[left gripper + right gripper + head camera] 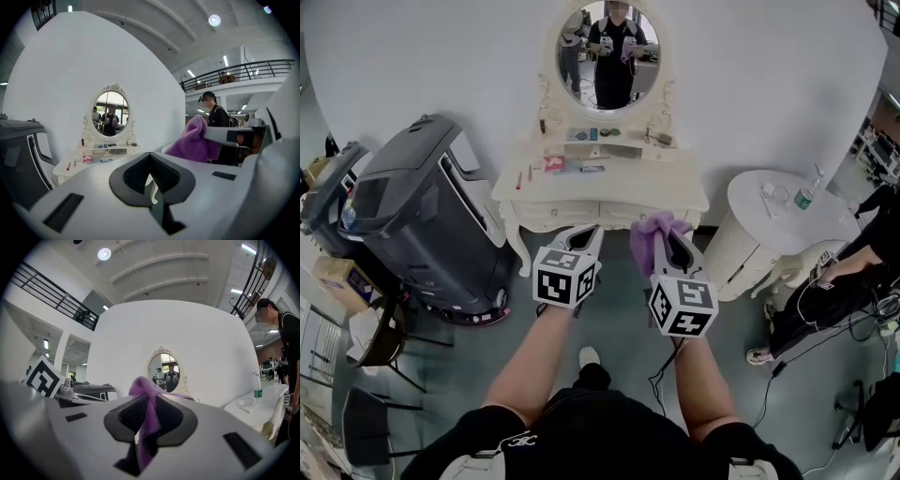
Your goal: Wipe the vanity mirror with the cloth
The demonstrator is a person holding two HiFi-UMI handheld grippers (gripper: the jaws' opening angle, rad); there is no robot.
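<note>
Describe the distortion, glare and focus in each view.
Head view: the wide-angle bend curves the white wall into a dome; the light is even, and the vanity mirror is sharp and glare-free. Left gripper view: dark round vignette; the ceiling lamp blooms. Right gripper view: same vignette; the cloth, close up, looks slightly soft; a second lamp flares.

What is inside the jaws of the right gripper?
The purple cloth is pinched between the jaws of the right gripper; a fold sticks out above them. The gripper body covers the rest of the cloth below.
</note>
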